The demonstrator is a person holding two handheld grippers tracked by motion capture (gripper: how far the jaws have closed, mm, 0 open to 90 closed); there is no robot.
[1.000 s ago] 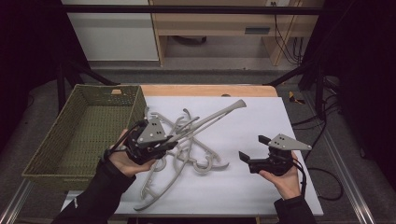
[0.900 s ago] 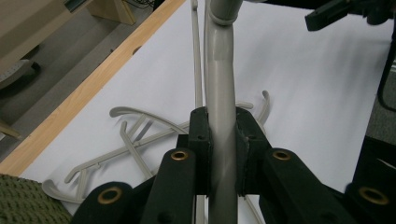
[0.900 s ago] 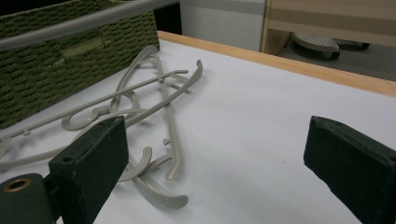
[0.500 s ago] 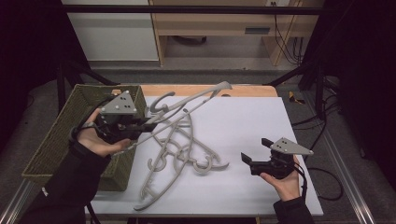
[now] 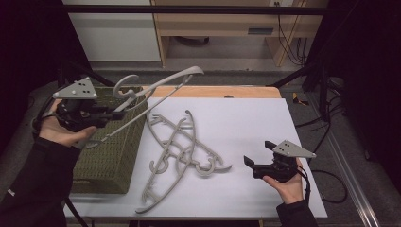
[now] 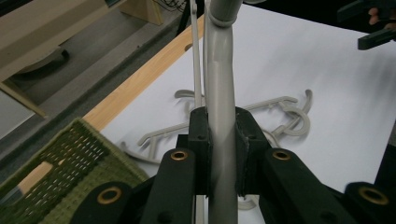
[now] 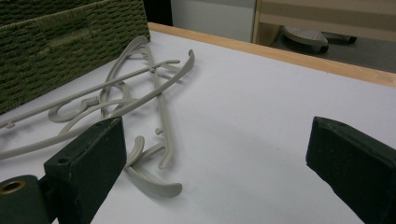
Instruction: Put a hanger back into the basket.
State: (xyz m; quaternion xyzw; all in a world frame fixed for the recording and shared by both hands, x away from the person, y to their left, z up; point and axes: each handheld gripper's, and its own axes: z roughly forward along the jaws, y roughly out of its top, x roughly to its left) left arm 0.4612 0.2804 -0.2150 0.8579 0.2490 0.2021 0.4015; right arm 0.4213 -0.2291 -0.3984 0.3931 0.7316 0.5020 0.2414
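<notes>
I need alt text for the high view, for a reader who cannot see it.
The left tool holds a grey hanger lifted over a green basket. More hangers lie tangled on the white table, and the right tool rests open near its front edge.

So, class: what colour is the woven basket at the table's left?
Olive green basket, clearest in the high view.

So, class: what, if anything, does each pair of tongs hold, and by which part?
The left tongs clamp a grey plastic hanger by one of its arms, lifted over the green basket. The right tongs stand open and hold nothing.
</notes>
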